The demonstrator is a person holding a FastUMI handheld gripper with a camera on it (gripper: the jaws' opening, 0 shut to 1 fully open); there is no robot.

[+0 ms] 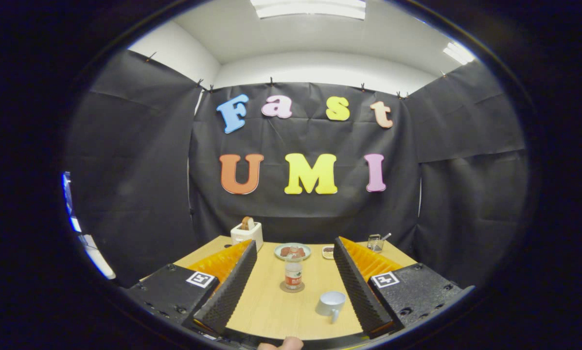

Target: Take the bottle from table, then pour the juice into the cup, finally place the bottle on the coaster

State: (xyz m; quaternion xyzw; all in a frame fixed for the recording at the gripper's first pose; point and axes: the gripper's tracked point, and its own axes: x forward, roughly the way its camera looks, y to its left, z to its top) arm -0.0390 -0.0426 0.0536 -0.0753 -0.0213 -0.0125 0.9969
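A small clear bottle (293, 272) with a red label stands upright on a round coaster (292, 287) on the wooden table (271, 311), out ahead between my two fingers. A white cup (330, 304) with a handle sits nearer to me, close to the right finger (356, 282). My gripper (294, 249) is open wide, with nothing between its fingers, and it is held back from the bottle and the cup.
Beyond the bottle lies a plate (292, 251) with reddish food. A white toaster (247, 233) with bread stands at the back left. A small dish (327, 252) and a glass holder (376, 242) stand at the back right. A fingertip (286, 344) shows at the near edge.
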